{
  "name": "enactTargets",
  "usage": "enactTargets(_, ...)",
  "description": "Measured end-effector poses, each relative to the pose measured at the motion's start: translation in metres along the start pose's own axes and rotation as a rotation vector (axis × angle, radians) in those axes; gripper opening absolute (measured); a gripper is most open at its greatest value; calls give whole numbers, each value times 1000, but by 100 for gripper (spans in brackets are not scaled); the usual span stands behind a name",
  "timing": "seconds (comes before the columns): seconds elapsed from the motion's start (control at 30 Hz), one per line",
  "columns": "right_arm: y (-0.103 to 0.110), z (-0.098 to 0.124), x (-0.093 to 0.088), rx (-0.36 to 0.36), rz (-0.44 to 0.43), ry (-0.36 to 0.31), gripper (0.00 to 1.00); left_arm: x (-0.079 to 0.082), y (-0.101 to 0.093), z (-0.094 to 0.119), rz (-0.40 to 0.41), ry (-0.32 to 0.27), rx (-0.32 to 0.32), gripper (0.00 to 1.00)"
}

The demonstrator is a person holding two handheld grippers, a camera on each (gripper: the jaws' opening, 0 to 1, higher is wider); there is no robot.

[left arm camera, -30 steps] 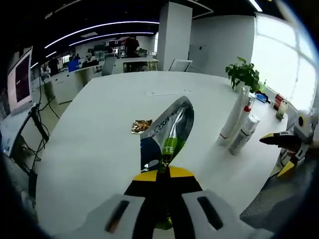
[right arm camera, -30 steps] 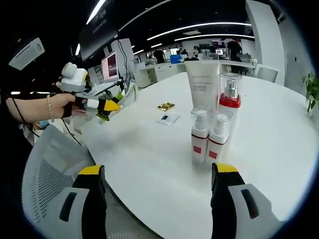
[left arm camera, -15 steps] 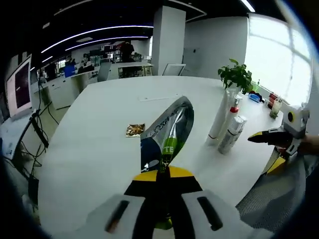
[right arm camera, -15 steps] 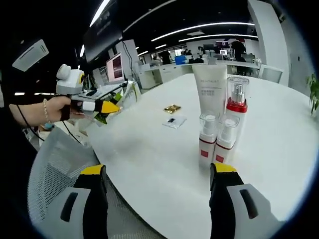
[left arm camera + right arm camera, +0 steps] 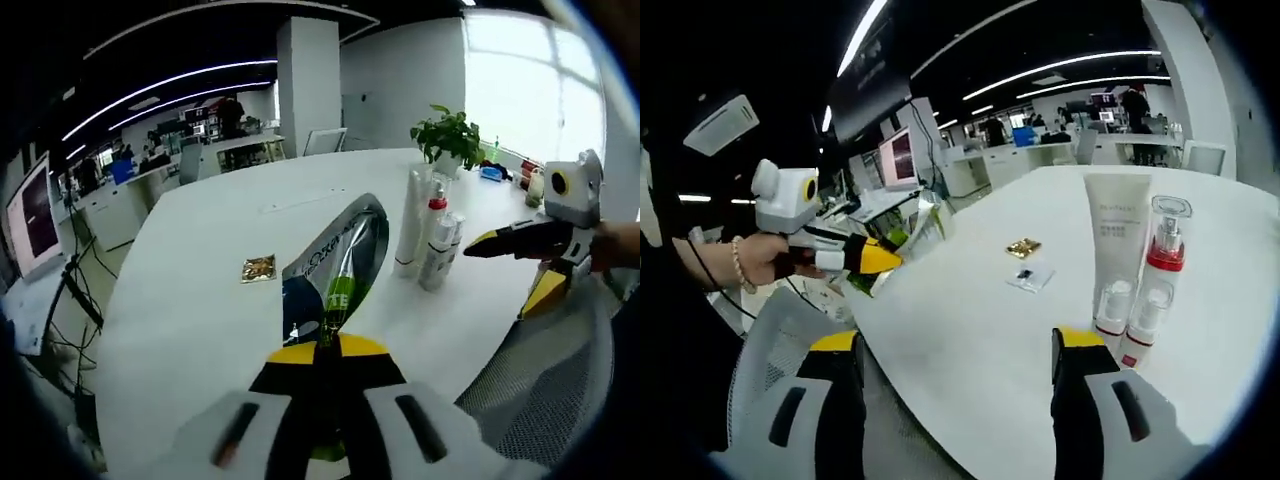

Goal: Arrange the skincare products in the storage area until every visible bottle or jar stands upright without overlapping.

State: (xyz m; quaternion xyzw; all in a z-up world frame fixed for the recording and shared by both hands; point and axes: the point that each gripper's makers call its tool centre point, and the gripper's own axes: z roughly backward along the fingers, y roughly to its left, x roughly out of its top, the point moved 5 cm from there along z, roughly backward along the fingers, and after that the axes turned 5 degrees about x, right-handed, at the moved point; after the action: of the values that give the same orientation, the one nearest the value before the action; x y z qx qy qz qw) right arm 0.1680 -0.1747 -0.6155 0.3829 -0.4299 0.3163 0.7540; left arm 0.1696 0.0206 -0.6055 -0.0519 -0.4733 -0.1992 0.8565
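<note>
My left gripper is shut on the bottom of a silver and green foil pouch, held above the white table. A tall white tube, a red-collared pump bottle and two small bottles stand upright in a tight group to the right. My right gripper is open with nothing between its fingers, back from that group: the tube, the pump bottle and the small bottles. The left gripper with the pouch is off the table's edge, held by a hand.
A gold sachet and a small white sachet lie flat mid-table. A potted plant stands at the far side. A mesh chair is by the near edge. The right gripper hovers beside the bottles.
The right gripper's view has backed away, so the bottles look smaller and sit further right. The left gripper's view has swung toward the bottles. The pouch stays held; nothing on the table moved.
</note>
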Motion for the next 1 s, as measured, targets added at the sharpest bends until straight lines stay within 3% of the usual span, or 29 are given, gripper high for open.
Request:
enactTargets(0.27, 21, -21, 27, 86, -104, -126, 70, 5, -18, 8, -138, -23, -18, 0)
enactTargets(0.37, 23, -26, 37, 111, -210, -198, 67, 8, -24, 11, -146, -32, -26, 0)
enactTargets(0.47, 27, -29, 42, 124, -252, -231, 64, 12, -28, 12, -143, -51, -39, 0)
enactTargets(0.7, 31, -39, 58, 152, -376, -323, 46, 19, -41, 12, -107, -77, -72, 0)
enactTargets(0.83, 30, -44, 58, 128, -429, -336, 39, 21, -43, 12, -101, -85, -72, 0)
enactTargets(1.0, 30, -45, 55, 101, -469, -352, 18, 23, -39, 14, -97, -91, -56, 0)
